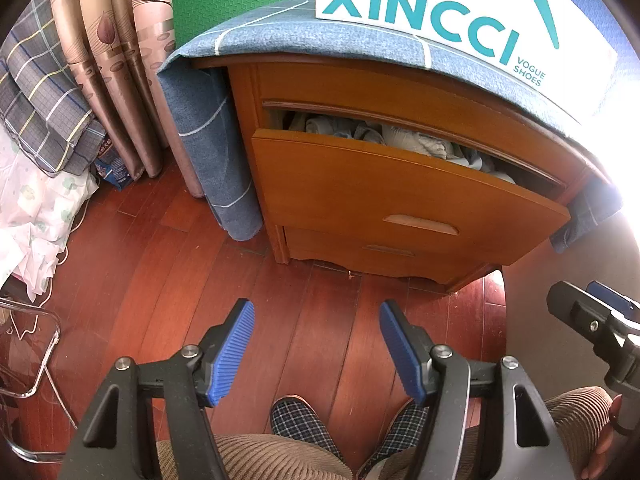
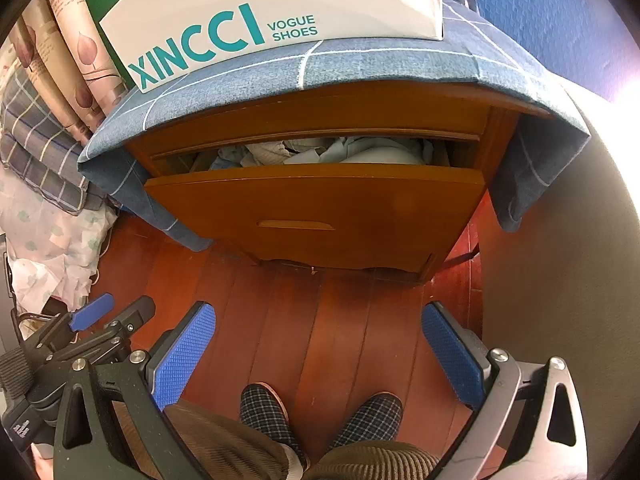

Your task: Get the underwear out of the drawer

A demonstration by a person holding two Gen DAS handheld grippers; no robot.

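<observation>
underwear lies as a rumpled pale blue and white heap inside the top drawer of the cabinet, visible only through the gap between the drawer front and the cabinet frame. individual pieces cannot be told apart, so no single garment's direction can be stated; the heap as a whole runs along the drawer's width, parallel to the drawer front.

from the left gripper the heap lies ahead, above and somewhat to the right in the wrist view. from the right gripper the heap lies almost straight ahead and above, centred on the gap. both grippers hang over the floor, well apart from the drawer, above the person's slippers. which is nearer cannot be told with certainty; the right one appears better aligned with the opening.

left jaws: apart, nothing between them. right jaws: wide apart, nothing between them.

judgement: the drawer is only partly drawn out, and the gap is long but narrow. entry calls for jaws set across the narrow direction, coming in from above the drawer front. the front edge may block a low approach.
</observation>
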